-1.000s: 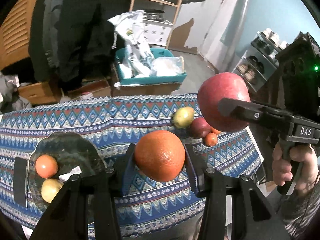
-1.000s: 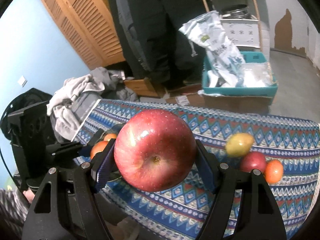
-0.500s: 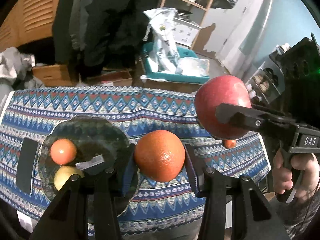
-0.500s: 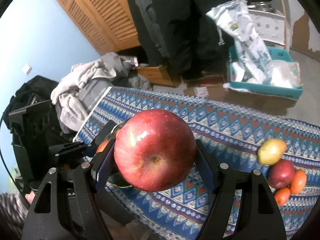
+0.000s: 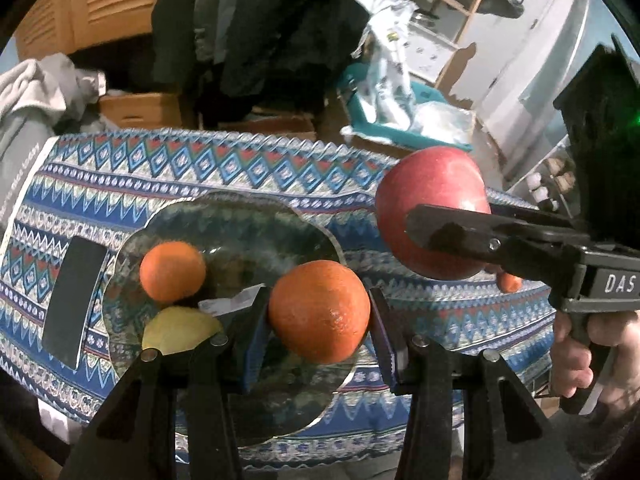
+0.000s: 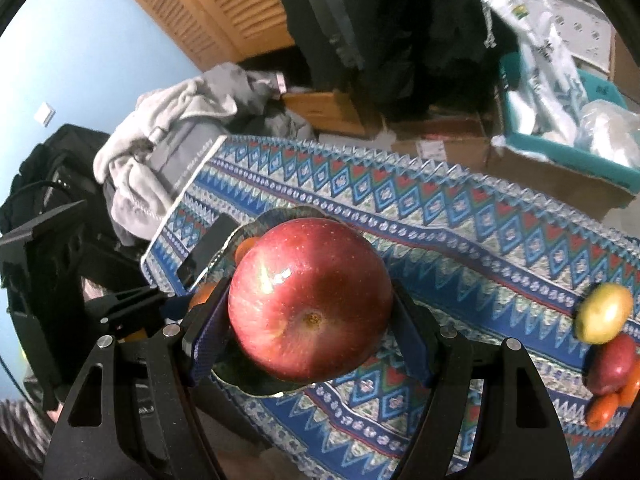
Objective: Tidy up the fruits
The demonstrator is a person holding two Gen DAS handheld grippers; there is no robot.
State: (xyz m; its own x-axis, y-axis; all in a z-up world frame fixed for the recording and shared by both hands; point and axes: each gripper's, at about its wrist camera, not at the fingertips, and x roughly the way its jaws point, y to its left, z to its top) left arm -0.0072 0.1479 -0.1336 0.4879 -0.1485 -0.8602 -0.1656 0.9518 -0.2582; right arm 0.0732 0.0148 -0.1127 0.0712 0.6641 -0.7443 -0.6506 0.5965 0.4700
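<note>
The room is dim, with soft indoor light. A white shiny spot sits on top of the red apple [image 6: 310,308]. Around the apple, the far boxes and bags look smeared and fuzzy. Straight lines bend near the round black edges. The corners are all black.

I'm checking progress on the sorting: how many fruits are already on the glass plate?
2: a small orange fruit at the plate's left side and a yellow fruit just below it, partly behind the left gripper. Others may be hidden.

Small orange fruit [image 5: 509,281] mostly hidden behind apple [image 5: 434,212] — plate [image 6: 294,213] largely covered.
</note>
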